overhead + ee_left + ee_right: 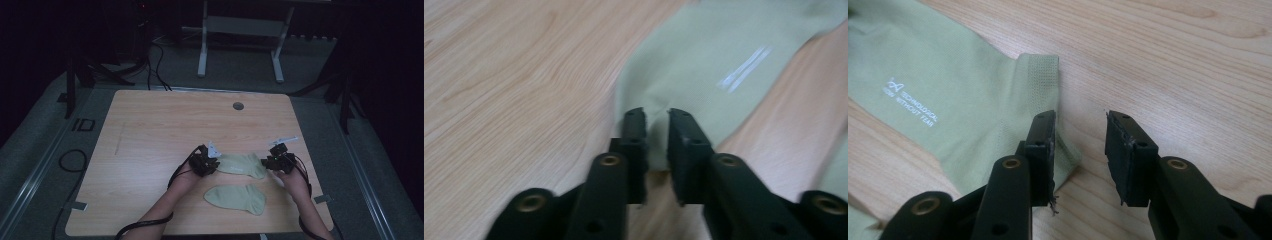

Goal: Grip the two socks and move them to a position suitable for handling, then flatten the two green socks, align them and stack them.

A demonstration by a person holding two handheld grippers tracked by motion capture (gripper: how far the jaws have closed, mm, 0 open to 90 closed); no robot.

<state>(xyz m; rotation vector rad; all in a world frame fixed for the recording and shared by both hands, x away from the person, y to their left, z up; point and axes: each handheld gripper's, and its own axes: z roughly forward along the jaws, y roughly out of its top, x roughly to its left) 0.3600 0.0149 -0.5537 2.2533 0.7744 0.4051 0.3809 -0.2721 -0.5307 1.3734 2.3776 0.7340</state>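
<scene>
Upper sock [243, 165] laid flat on table [150, 130]. Left claw [656, 122] slightly parted over its edge; right claw [1080, 132] spread, nothing pinched. Both best lifted clear before re-gripping.

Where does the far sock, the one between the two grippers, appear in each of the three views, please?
High view: far sock, right of centre, between the grippers.
Left gripper view: upper right, one end at the gripper's tips.
Right gripper view: left side, white lettering, cuff by one jaw.
Shared landmark: the wooden table.

High view overhead; gripper views close, low (share sock [243, 164]).
</scene>
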